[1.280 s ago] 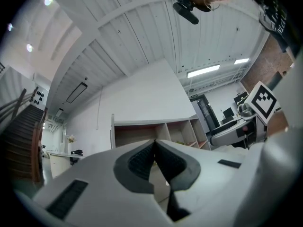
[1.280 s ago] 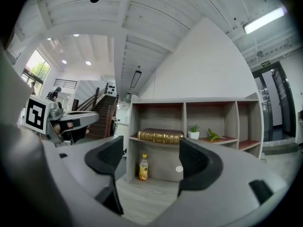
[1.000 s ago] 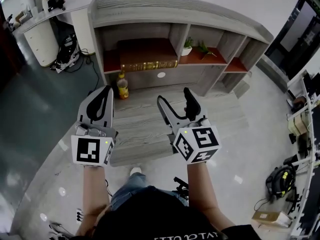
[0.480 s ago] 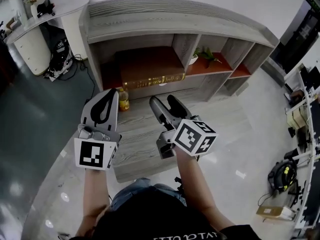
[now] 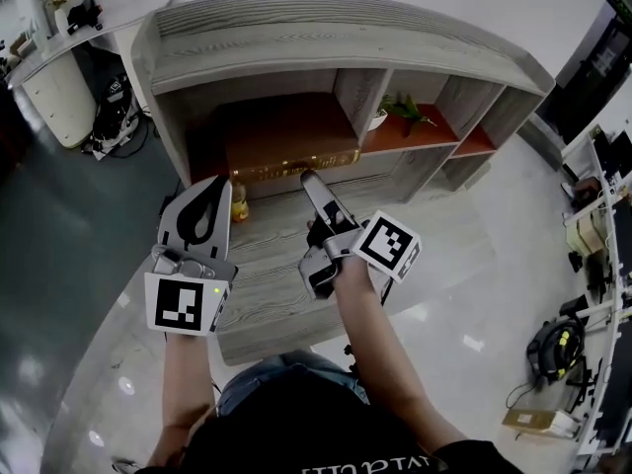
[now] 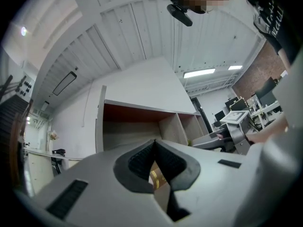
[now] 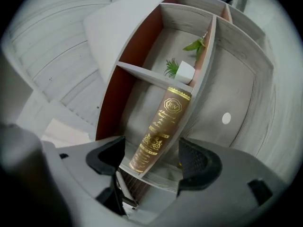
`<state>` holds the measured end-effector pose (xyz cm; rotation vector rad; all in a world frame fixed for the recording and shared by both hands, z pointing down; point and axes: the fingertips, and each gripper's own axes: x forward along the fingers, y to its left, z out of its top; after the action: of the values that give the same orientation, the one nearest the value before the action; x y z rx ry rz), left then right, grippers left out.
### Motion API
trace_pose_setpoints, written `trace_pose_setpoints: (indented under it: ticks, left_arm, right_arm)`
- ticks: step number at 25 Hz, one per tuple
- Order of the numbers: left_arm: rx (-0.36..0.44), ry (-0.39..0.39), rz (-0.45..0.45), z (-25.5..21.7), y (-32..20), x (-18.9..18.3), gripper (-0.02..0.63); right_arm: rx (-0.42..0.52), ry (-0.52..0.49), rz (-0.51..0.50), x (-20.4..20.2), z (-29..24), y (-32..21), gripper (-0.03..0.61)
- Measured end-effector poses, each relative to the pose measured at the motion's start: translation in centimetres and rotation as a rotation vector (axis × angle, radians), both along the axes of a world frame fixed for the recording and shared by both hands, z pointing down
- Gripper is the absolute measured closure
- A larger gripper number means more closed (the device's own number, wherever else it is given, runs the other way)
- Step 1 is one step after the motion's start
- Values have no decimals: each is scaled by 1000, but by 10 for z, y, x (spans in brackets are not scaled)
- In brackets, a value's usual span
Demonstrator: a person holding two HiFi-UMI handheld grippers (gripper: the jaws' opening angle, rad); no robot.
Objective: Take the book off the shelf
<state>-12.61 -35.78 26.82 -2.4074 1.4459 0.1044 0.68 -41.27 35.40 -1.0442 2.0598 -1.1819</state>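
Your right gripper (image 5: 312, 184) is rolled on its side, its jaws spread wide and gripping nothing. In its own view the gold-lettered spine of the book (image 7: 158, 126) stands between the pads, untouched, with a gap on either side. The book lies flat in the wide left bay of the shelf (image 5: 346, 38), its spine along the board's front edge. To its right an upright divider (image 5: 354, 95) closes the bay, with a small plant (image 5: 393, 112) beyond it. Your left gripper (image 5: 209, 191) hovers clenched and empty over the low step (image 5: 276, 275), beside the right one and clear of the shelf.
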Motion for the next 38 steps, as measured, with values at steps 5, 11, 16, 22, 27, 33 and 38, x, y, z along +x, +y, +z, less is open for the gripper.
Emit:
trace_pose_setpoints:
  ticks: [5,11,16,22,27,33,38]
  left_arm:
    - [5,2,-29,-4,-4,5,603]
    - [9,-6,-54,-4,-8,5,603]
    - [6,7,-77,-1,-13,-3,603]
    - [12,4,-91,-2,-16,-8,603]
    - [2,1,-89,-4,-16,-7,603]
    - [11,-6,-85,-4,-11,-7,603]
    - [8,-2,-84,-4,-6,-8,603]
  right_arm:
    - [-38,-110,-48,0,-1,-22,224]
    - [-117,-231,-62,-4,5,-50,224]
    - [-157,-272,-50,-11,6,-71,225]
    - [-216,-241,-8,-15,12,-90,224]
    - [-270,-257,27,-15,15,-102,224]
    - [-287,-242,56,-13,15,-107,224]
    - [-287,-245,66,-12,14,-101,225]
